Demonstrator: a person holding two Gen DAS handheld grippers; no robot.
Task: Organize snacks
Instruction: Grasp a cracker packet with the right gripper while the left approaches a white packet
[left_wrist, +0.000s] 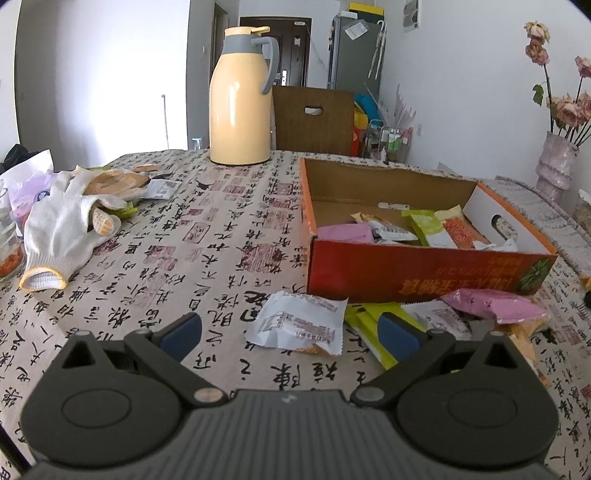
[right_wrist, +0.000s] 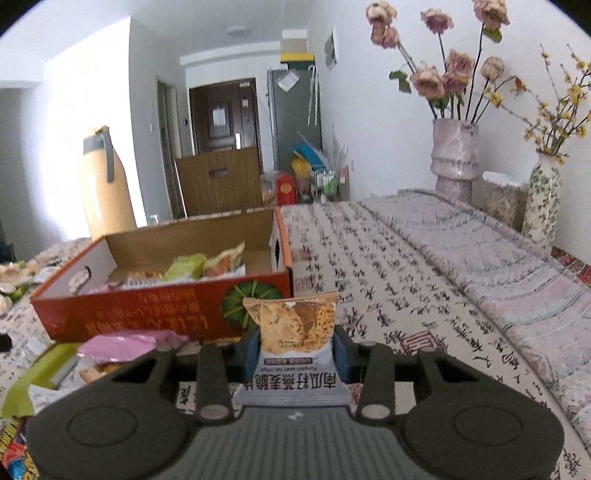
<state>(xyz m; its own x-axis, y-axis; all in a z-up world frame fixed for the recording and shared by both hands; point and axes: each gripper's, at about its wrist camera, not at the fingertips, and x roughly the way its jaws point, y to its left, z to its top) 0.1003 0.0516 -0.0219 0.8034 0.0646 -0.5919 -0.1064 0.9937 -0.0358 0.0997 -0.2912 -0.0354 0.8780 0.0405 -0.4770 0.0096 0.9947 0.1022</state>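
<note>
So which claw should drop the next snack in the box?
The right claw. It is already shut on a snack packet, with the box just ahead of it. The left claw is open and empty above loose packets.

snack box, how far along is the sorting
Partly done. The orange box already holds several packets, pink, green and orange among them. In hand: the right tongs are shut on an oat crisp packet, held in front of the box. Left: the white packet, yellow-green packet and pink packet lie on the tablecloth before the box. The left tongs are open and empty.
</note>
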